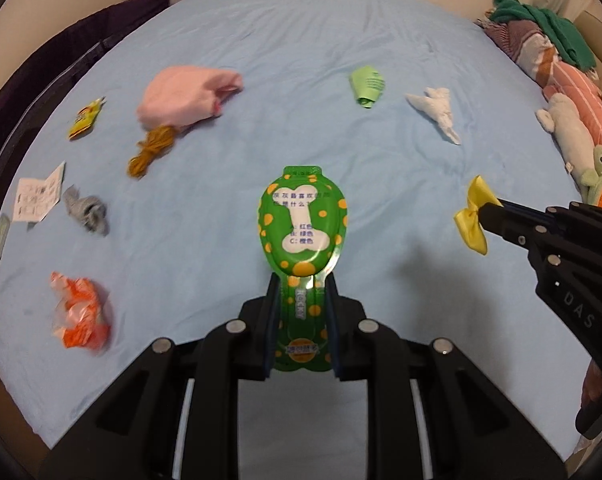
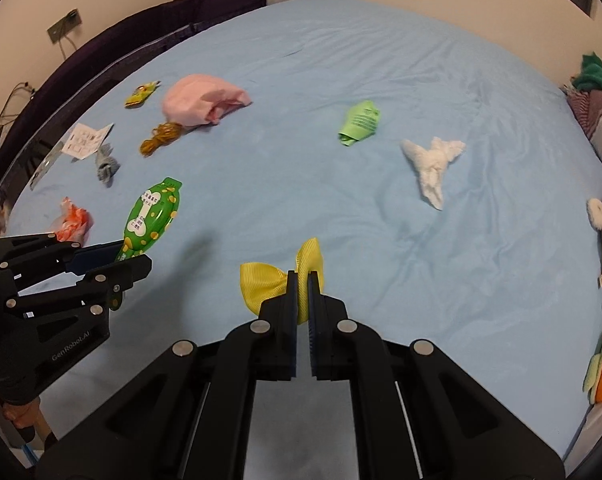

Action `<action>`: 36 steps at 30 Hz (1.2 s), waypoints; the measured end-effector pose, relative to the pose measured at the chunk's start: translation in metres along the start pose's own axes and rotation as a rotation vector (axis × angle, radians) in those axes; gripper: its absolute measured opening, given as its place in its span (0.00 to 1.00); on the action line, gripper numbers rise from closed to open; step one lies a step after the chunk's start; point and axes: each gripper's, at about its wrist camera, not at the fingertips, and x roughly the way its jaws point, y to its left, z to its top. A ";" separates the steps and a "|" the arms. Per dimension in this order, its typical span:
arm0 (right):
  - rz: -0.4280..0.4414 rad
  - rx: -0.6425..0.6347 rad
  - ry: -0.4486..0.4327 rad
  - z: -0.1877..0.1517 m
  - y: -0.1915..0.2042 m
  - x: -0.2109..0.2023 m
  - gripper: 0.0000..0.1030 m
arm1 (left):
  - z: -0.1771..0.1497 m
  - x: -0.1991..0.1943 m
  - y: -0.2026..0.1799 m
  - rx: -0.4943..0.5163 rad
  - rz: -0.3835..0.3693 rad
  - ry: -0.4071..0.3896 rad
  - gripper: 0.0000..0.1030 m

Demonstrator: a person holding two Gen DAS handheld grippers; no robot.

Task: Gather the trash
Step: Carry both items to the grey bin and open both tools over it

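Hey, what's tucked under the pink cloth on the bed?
A bundle of mustard-yellow cord pokes out from under the near edge of the pink cloth, lying on the blue sheet. How far the cord runs beneath, or whether anything else is there, stays covered.

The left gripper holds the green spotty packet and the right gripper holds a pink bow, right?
Not quite. The bow in the right gripper is yellow, not pink, as the right wrist view shows. The left gripper does hold the green spotty packet.
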 end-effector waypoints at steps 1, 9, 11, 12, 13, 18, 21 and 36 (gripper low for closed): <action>0.009 -0.021 0.001 0.002 0.014 -0.001 0.04 | -0.006 -0.006 0.014 -0.021 0.010 -0.002 0.20; 0.084 -0.199 -0.006 0.024 0.153 -0.004 0.04 | -0.067 -0.058 0.141 -0.184 0.078 -0.023 0.20; 0.109 -0.235 -0.002 0.027 0.193 -0.003 0.04 | -0.084 -0.073 0.174 -0.216 0.101 -0.027 0.20; 0.124 -0.253 0.000 0.029 0.215 -0.003 0.04 | -0.095 -0.080 0.192 -0.236 0.112 -0.030 0.20; 0.142 -0.274 0.003 0.030 0.239 -0.002 0.04 | -0.107 -0.090 0.213 -0.259 0.127 -0.030 0.20; 0.238 -0.394 0.019 0.032 0.355 0.001 0.04 | -0.165 -0.128 0.305 -0.372 0.207 -0.015 0.20; 0.307 -0.474 0.026 0.030 0.425 0.000 0.04 | -0.203 -0.151 0.358 -0.447 0.263 -0.002 0.20; 0.620 -0.857 0.087 -0.032 0.720 -0.003 0.04 | -0.361 -0.221 0.528 -0.818 0.456 0.026 0.20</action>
